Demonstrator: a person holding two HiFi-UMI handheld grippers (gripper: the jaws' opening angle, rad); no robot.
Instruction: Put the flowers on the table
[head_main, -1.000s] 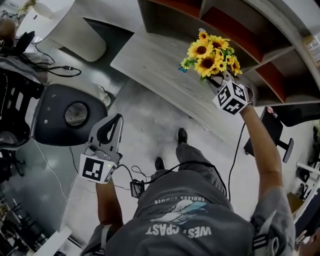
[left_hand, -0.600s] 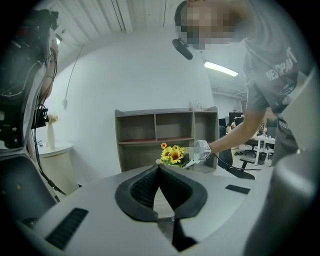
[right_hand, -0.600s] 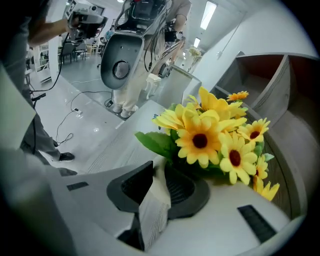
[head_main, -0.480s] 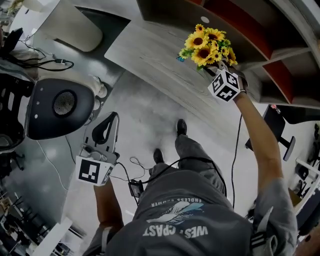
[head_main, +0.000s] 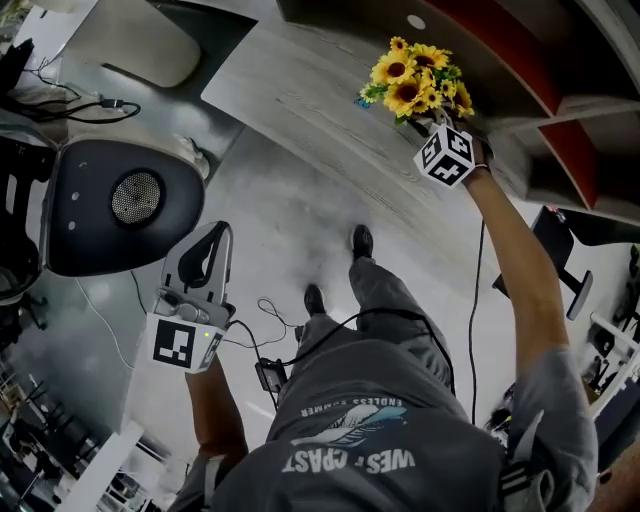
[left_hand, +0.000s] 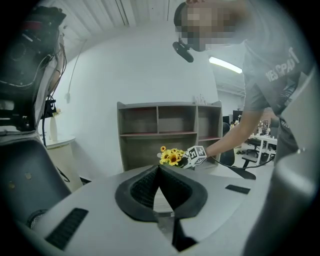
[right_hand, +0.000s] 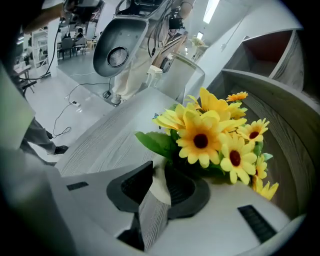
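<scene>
Nearest me, the left gripper hangs low by the person's left hip over the floor. Its jaws are pressed together with nothing between them. I read this as parked, kept out of the way, since one gripper is enough to carry the load. Its camera looks across the room at the other arm, which gives me a useful side check. Further out, the right arm is stretched nearly straight, and the right gripper is clamped on the base of the flowers, with a pale bit of the stem wrap showing between the jaws. The grip is low on the bunch, so the blooms stand clear above the jaws and none is crushed. The flowers sit over the far side of the table, close to the shelf behind it. The long reach is probably because the person stands on the near side. I cannot tell whether the base of the bunch touches the wood. The flowers are held rather than set down, so they are at the table but not yet left on it. The likely risk on release is the bunch tipping over.
</scene>
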